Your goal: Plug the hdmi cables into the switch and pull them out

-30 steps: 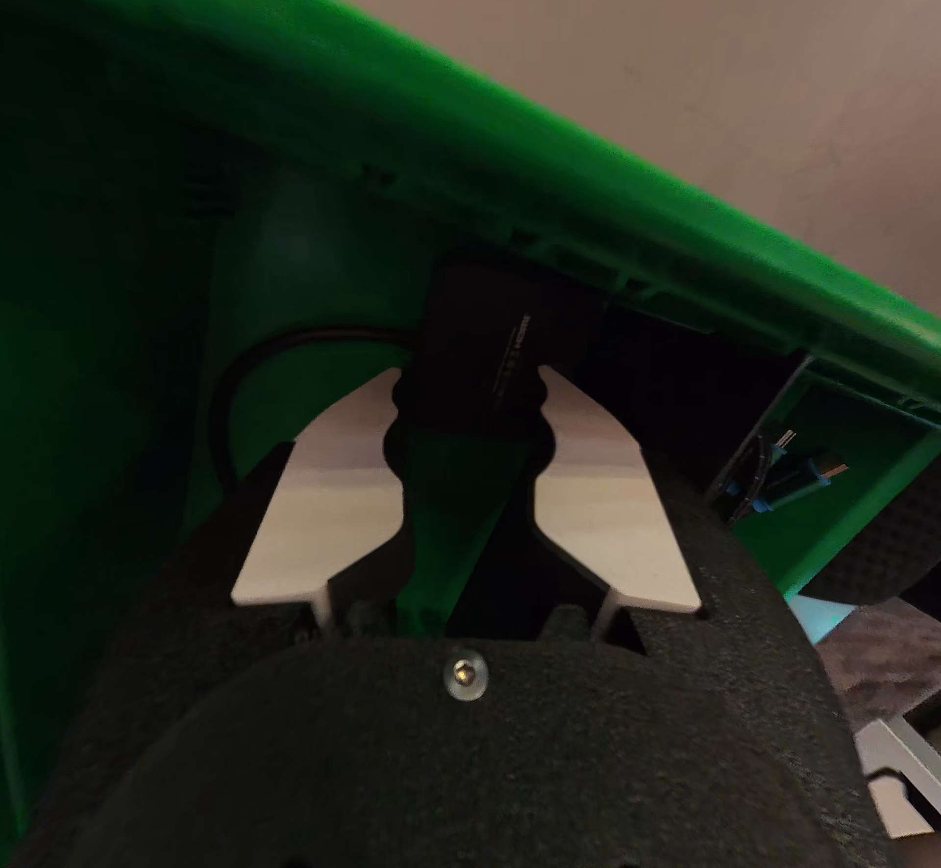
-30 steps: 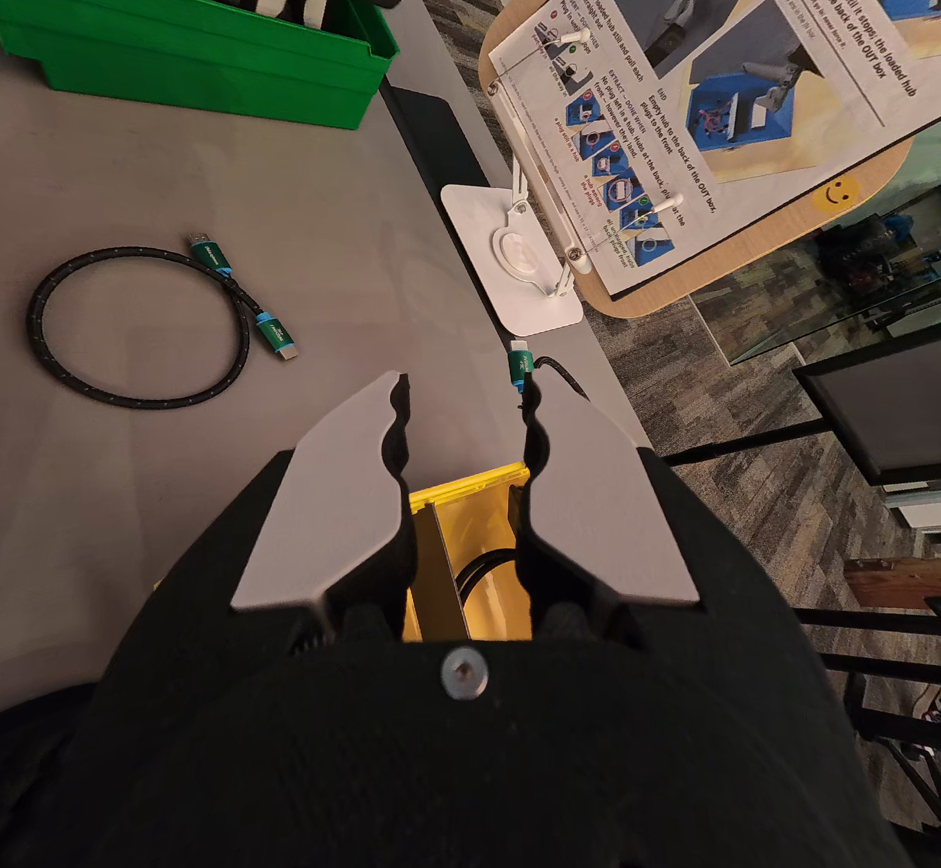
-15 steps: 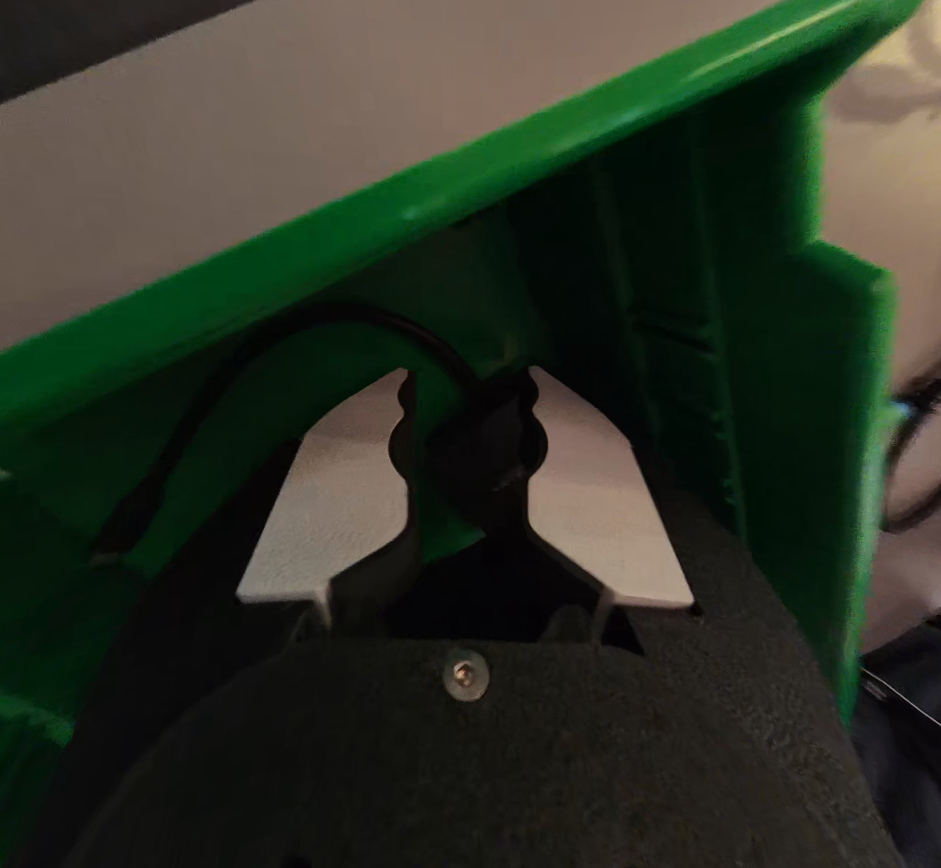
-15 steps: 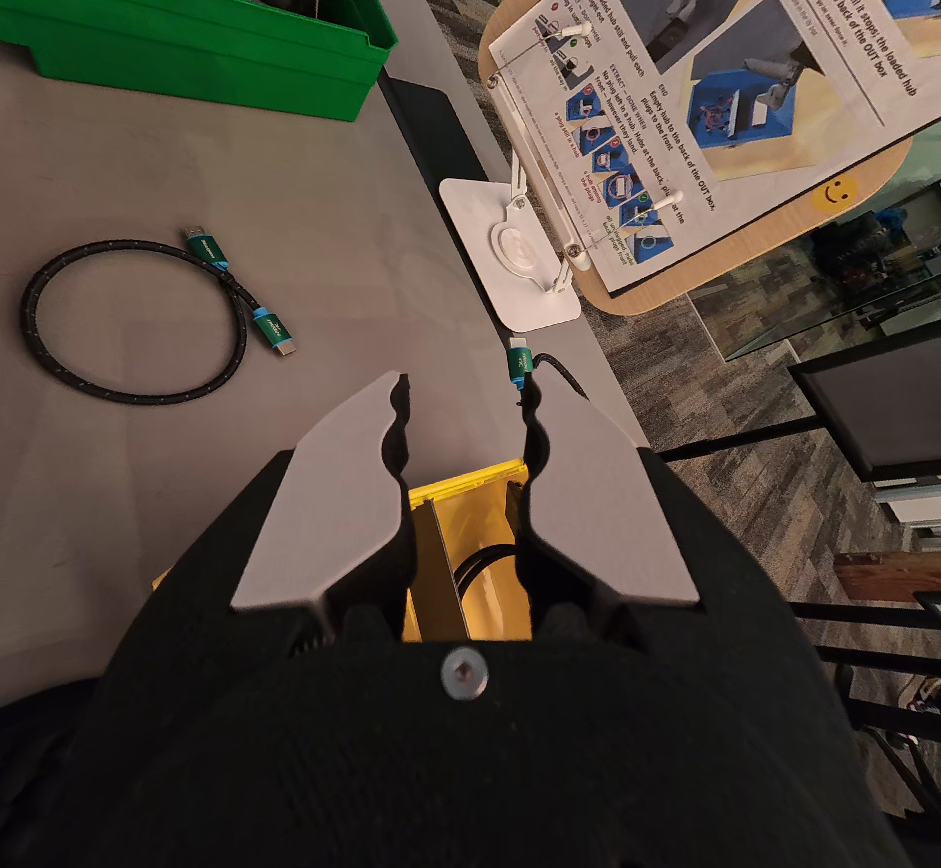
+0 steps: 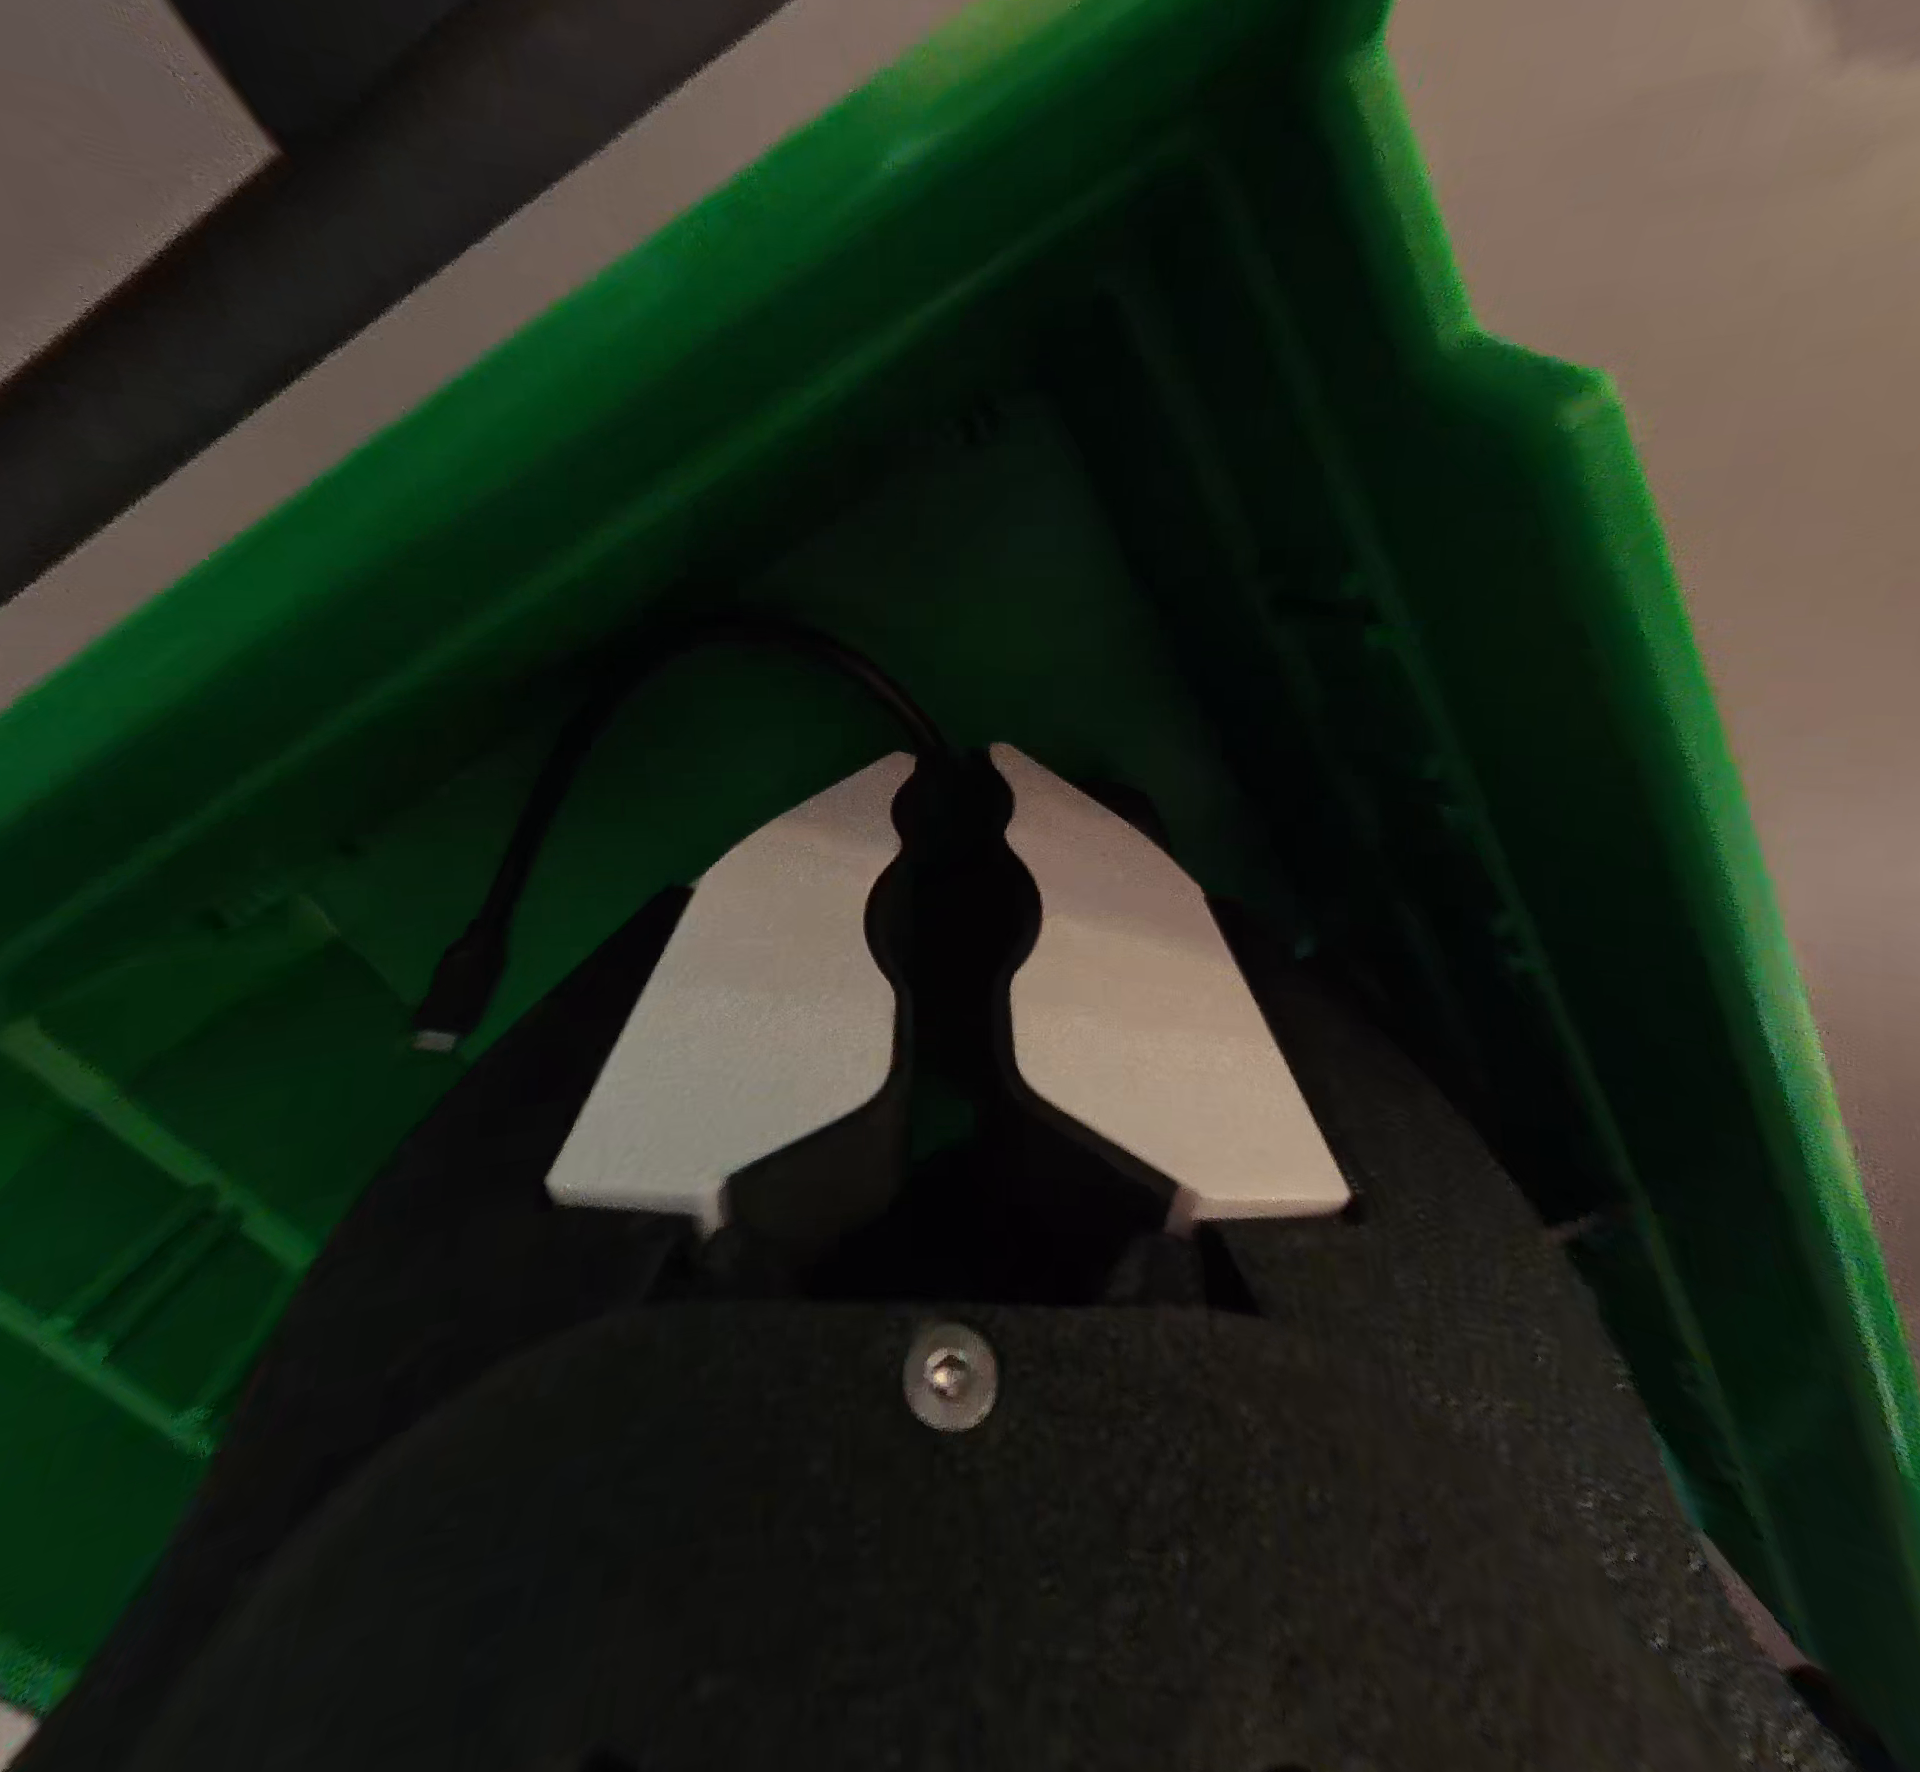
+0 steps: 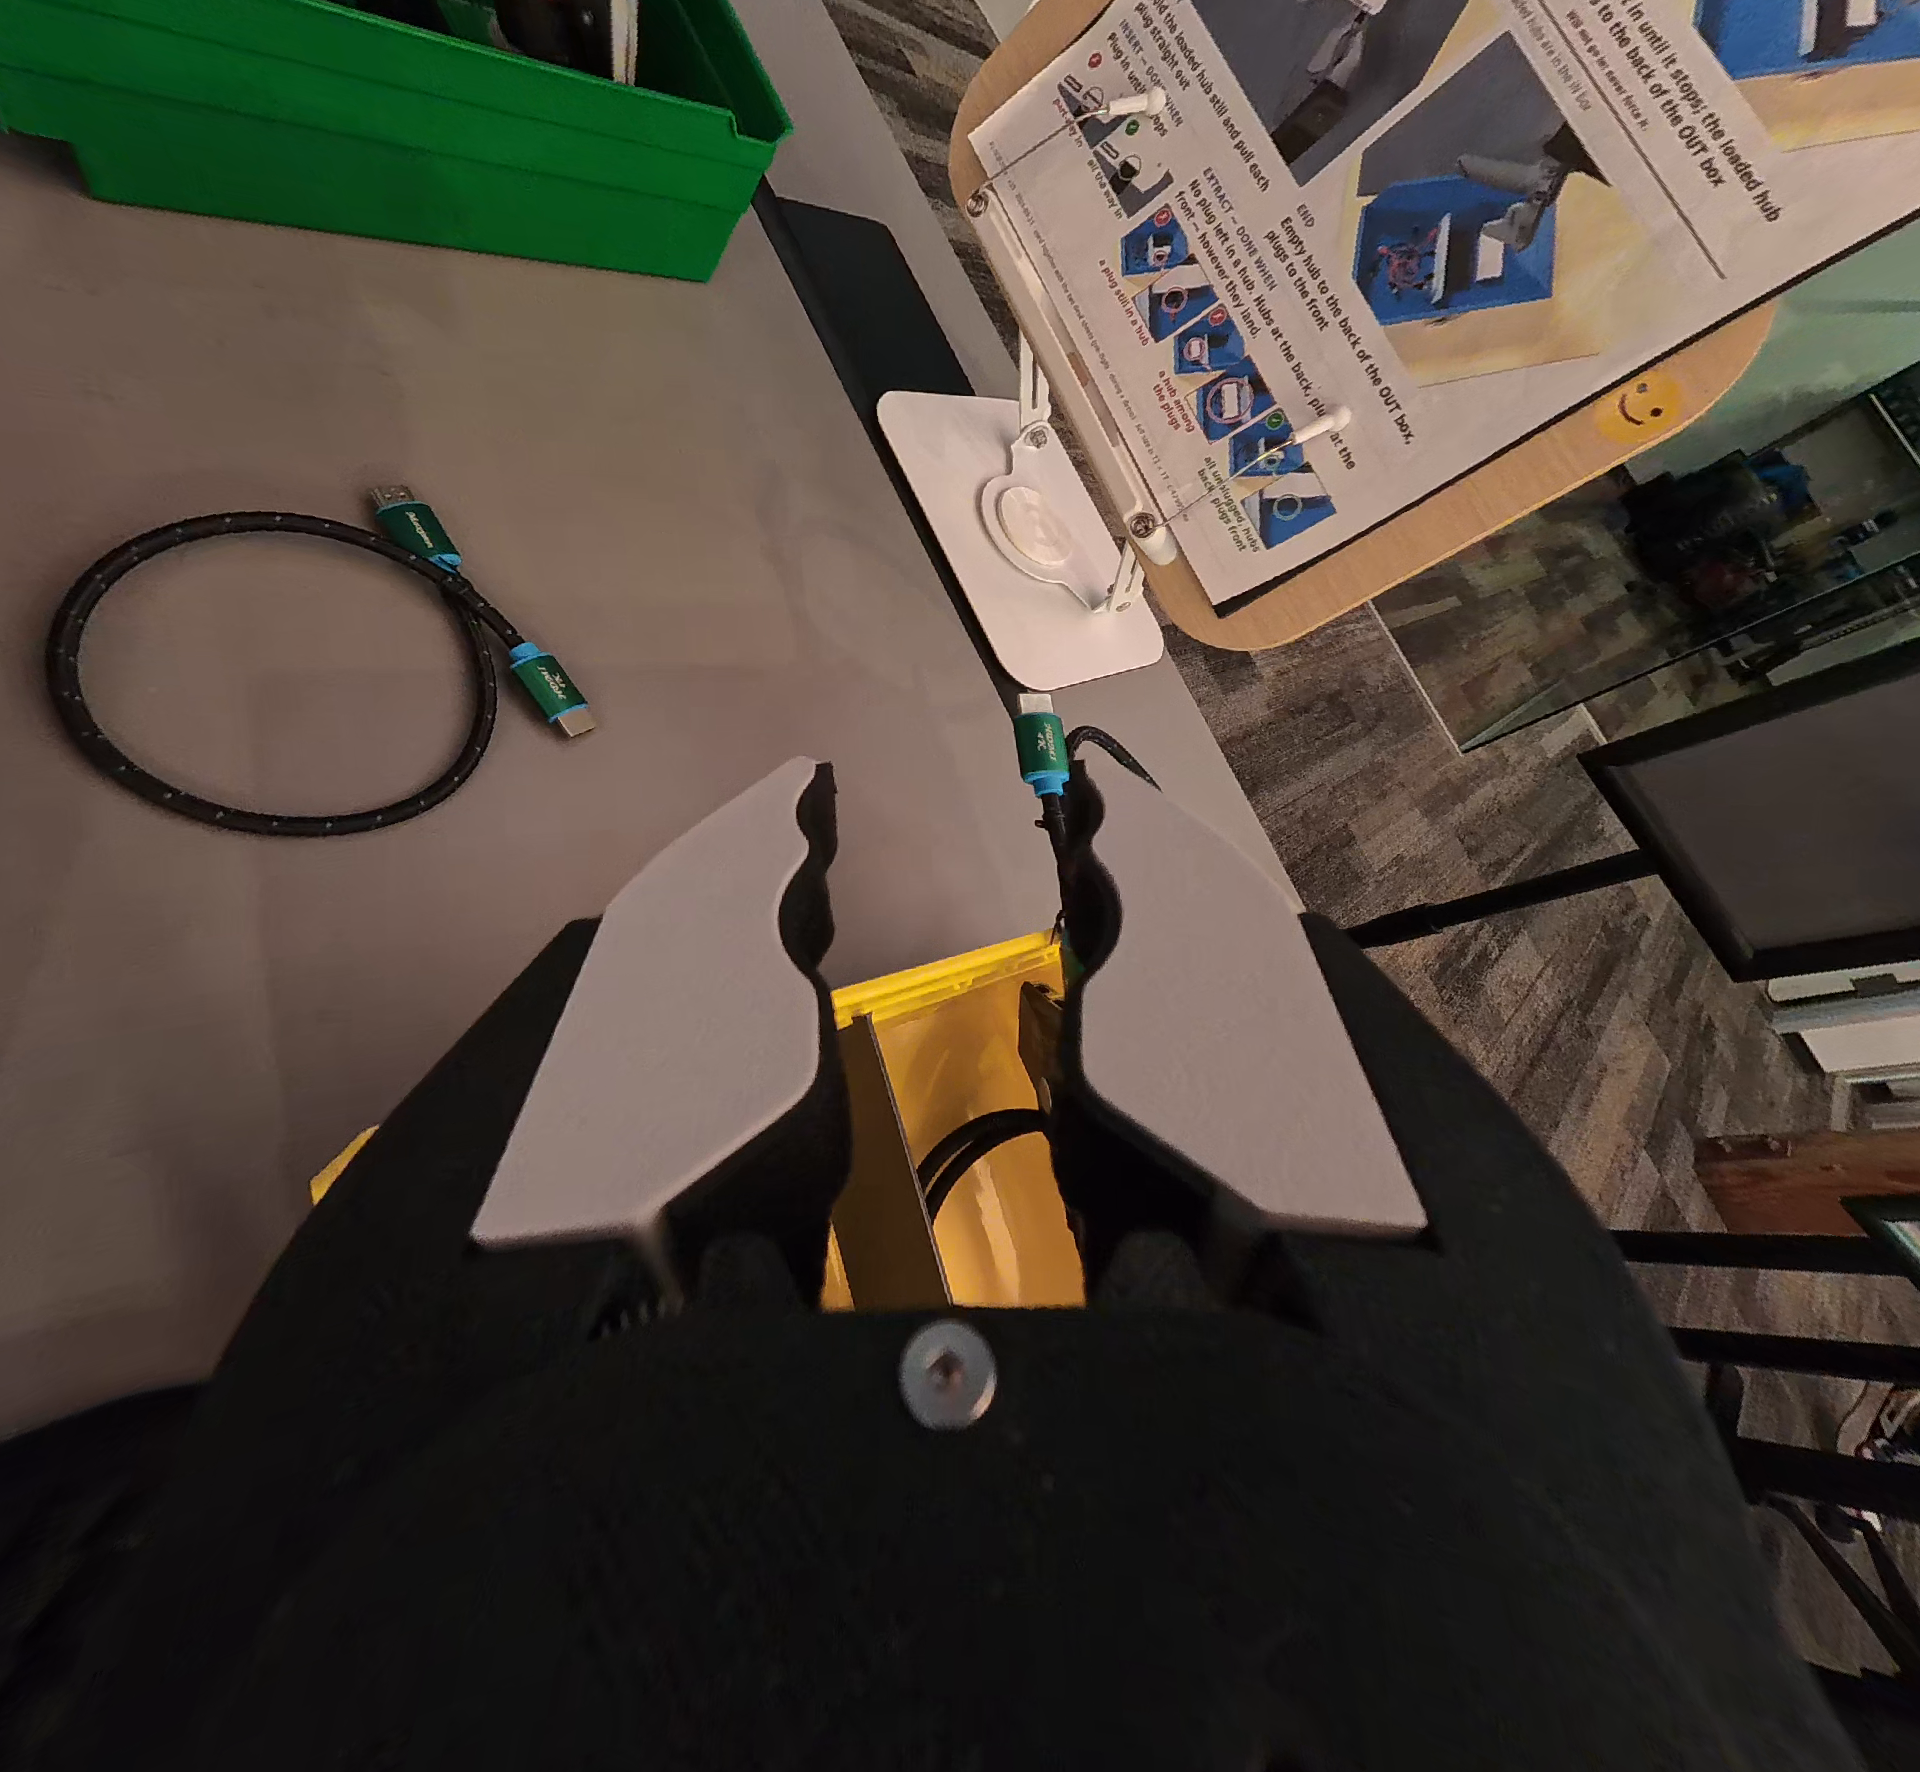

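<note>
L gripper nipped on thin black cable in green bin | R gripper agape, empty, over yellow box

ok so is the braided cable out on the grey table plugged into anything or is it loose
Loose. The braided cable lies coiled on the grey table, and both teal plugs rest bare on the surface, nothing attached.
</note>
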